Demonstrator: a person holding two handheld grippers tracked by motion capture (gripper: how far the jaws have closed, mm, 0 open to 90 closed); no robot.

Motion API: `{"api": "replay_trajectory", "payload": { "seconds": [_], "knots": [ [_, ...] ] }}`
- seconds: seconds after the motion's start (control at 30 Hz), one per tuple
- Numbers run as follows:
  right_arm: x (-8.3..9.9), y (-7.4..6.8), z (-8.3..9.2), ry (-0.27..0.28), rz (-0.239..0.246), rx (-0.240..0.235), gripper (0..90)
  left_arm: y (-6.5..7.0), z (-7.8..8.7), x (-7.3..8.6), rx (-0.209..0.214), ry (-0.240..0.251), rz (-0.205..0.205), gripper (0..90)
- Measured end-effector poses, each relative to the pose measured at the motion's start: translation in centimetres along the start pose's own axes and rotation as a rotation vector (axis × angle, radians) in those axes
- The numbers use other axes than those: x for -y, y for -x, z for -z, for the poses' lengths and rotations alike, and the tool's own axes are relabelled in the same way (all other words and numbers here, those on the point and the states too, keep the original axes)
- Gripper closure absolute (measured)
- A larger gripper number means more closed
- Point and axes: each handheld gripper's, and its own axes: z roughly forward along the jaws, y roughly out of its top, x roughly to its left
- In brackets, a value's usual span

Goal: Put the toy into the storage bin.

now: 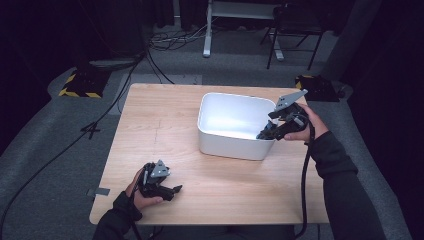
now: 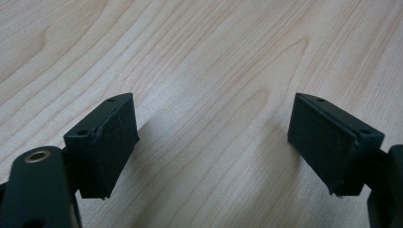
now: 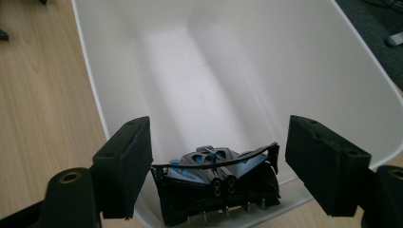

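toy car: its front end is hidden behind its own rear wing and body, in the right gripper view
toy car in the high view: too small and dark to tell apart from the right gripper
white bin: far rim cut off by the top edge

no readable text, labels or numbers
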Motion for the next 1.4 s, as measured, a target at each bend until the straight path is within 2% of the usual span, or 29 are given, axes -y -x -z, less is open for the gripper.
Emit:
{"api": "replay_trajectory", "payload": {
  "seconds": [0.1,0.17,0.33,0.43,0.47,0.5,0.63,0.67,0.83,0.9,1.03,1.13,1.17,1.4],
  "knots": [
    [0.2,-0.2,0.6,0.042,-0.008,0.018,23.7,0.0,0.0,0.0,0.002,-0.003,0.000,17.3],
    [0.3,-0.2,0.9,0.048,-0.001,0.028,23.4,0.0,0.0,0.0,0.000,0.000,0.000,17.3],
    [0.9,-0.4,2.0,0.100,-0.025,0.064,23.2,0.0,0.0,0.0,-0.001,0.000,0.000,17.3],
    [1.2,-0.5,2.3,0.108,-0.027,0.091,23.0,0.0,0.0,0.0,0.001,-0.002,0.000,17.3],
    [1.5,-0.6,2.7,0.125,-0.062,0.100,23.0,0.0,0.0,0.0,0.001,-0.003,-0.001,17.3],
    [1.7,-0.6,2.9,0.136,-0.065,0.100,23.0,0.0,0.0,0.0,0.001,-0.002,0.000,17.3],
    [2.2,-0.6,3.4,0.143,-0.056,0.115,23.0,0.0,0.0,0.0,0.001,-0.002,-0.001,17.3],
    [2.5,-0.7,3.7,0.144,-0.072,0.134,23.0,0.0,0.0,0.0,0.001,-0.001,-0.001,17.3],
    [3.4,-1.0,4.3,0.163,-0.081,0.146,22.9,0.0,0.0,0.0,0.001,-0.002,-0.001,17.3],
    [3.8,-1.3,4.4,0.162,-0.102,0.160,22.7,0.0,0.0,0.0,0.001,-0.003,-0.001,17.3],
    [4.4,-1.4,4.7,0.170,-0.104,0.190,22.8,0.0,0.0,0.0,0.000,-0.002,0.000,17.3],
    [5.0,-1.6,5.0,0.184,-0.116,0.185,22.7,0.0,0.0,0.0,-0.001,0.002,0.000,17.3],
    [5.2,-1.6,5.1,0.185,-0.105,0.191,22.5,0.0,0.0,0.0,0.001,-0.002,0.000,17.3],
    [6.8,-2.1,5.4,0.192,-0.122,0.226,22.1,0.0,0.0,0.0,0.000,-0.005,-0.001,17.3]
  ]
}}
